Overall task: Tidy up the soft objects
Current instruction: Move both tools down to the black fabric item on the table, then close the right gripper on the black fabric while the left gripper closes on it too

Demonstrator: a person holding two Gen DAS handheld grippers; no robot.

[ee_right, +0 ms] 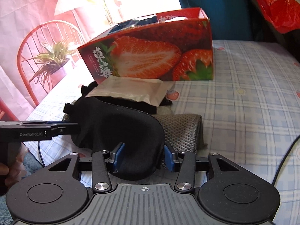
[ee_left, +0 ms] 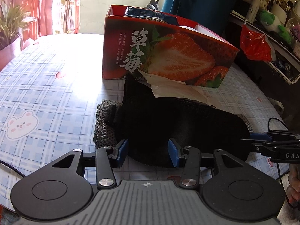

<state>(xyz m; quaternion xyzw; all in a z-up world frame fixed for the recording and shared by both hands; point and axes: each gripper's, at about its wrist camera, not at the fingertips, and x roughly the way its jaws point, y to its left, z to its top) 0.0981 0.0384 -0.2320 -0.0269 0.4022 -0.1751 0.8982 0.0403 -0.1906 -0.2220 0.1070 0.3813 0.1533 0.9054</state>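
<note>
Lay flat on the blue-and-white plaid tablecloth (ee_left: 46, 78), soft and matte: a black padded eye mask (ee_left: 168, 123) with a rounded lobe outline and a short ribbed strap end. Rested partly on a grey, coarsely knitted cloth (ee_right: 180, 129), folded, with a pebbly weave. Sat just behind, overlapping the mask's far edge: a crinkled, pale paper-like pouch (ee_right: 131, 91). Stood beyond that, a glossy red cardboard box (ee_left: 165, 56), open-topped, printed with a halved strawberry and large white Chinese characters reading 草莓; smaller lines of print too fine to read.

Left gripper (ee_left: 148, 154): blue rubbery pads spread moderately apart, straddled the near edge of the mask, gripping nothing. Read "DAS" on the other tool's black body at the frame's right edge.

Right gripper (ee_right: 143, 157): pads likewise parted around the mask's rounded end, fabric between them, not visibly pinched. Read "GenRobot.AI" on the left tool's side. Showed pink bear and strawberry motifs on the cloth.
</note>
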